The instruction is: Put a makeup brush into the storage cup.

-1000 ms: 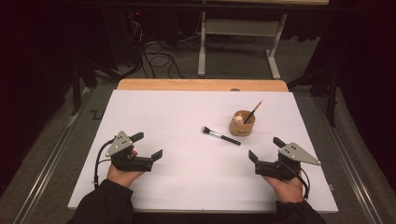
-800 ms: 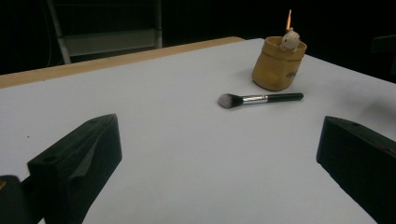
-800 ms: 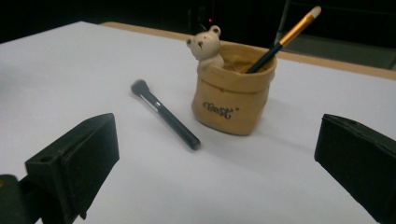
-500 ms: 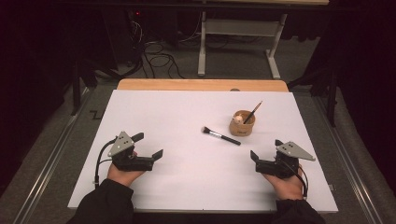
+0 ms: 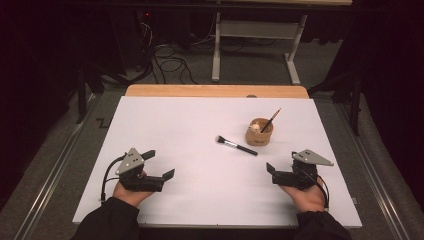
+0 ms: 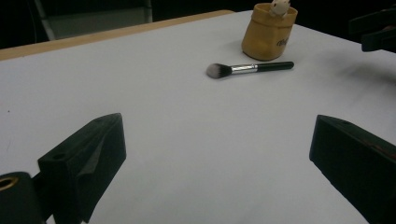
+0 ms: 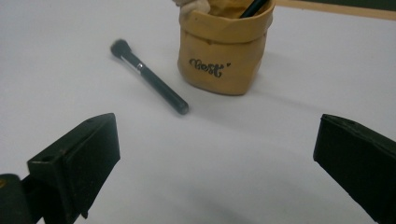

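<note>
Brush: makeup brush [image 5: 236, 146] lies flat on the white worktop [image 5: 180, 130], near the middle, just beside the pot and apart from it; bristle head points away from the pot.
Pot: tan pouch-like pot [image 5: 259, 133] stands upright right of centre; lettering on its side in the right gripper view is partly legible, not fully readable.
Hidden: pot's inside is out of sight; a thin stick [image 5: 270, 120] leans out of it, its lower end concealed; a pale small object [image 5: 256, 128] at the rim is too small to identify.
Cut off: pot's top is cropped in both gripper views.
Left gripper: left gripper [image 5: 164, 175] held low near the front left edge, fingers wide apart, holding nothing.
Right gripper: right gripper [image 5: 270, 169] near the front right, fingers wide apart, holding nothing, facing brush and pot.
Open room: bare worktop between both grippers and the brush; wooden strip [image 5: 215, 91] borders the far edge.
</note>
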Available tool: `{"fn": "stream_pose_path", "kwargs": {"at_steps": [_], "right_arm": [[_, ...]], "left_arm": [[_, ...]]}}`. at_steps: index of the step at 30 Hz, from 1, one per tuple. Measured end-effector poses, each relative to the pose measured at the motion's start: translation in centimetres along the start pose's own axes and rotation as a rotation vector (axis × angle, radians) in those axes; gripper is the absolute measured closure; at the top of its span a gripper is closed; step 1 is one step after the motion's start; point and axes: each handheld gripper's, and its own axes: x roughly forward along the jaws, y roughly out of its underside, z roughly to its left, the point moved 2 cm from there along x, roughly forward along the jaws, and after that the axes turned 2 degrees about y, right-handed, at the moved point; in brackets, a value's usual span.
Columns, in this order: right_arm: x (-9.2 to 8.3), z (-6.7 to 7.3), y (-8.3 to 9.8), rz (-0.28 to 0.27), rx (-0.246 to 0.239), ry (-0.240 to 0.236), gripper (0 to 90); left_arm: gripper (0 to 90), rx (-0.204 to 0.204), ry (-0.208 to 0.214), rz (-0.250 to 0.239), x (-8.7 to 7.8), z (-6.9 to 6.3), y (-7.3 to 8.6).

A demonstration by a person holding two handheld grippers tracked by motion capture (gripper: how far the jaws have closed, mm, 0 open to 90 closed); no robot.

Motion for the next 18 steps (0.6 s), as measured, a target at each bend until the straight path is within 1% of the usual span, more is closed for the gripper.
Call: {"fn": "stream_pose_path", "kwargs": {"at_steps": [3, 9, 12, 16, 17, 18], "right_arm": [[0.0, 0.1, -0.4, 0.04, -0.014, -0.012, 1.2], [0.4, 1.0, -1.0, 0.147, -0.061, -0.037, 1.1], [0.7, 1.3, -1.2, 0.194, -0.059, -0.056, 1.2], [1.1, 1.6, -1.2, 0.258, -0.089, -0.061, 1.1], [1.2, 1.7, -1.2, 0.277, -0.098, -0.067, 1.3], [1.2, 1.8, -1.2, 0.296, -0.096, -0.077, 1.6]], "left_arm": [[4.3, 0.01, 0.009, -0.006, -0.2, 0.0, 0.0], [4.2, 0.015, 0.0, -0.028, -0.5, 0.1, -0.2], [4.2, 0.021, 0.004, -0.026, -0.5, 0.0, -0.2], [4.2, 0.022, 0.009, -0.024, -0.5, 0.0, -0.2], [4.2, 0.022, 0.013, -0.023, -0.5, 0.0, -0.2], [4.2, 0.022, 0.015, -0.021, -0.4, 0.0, -0.2]]}}
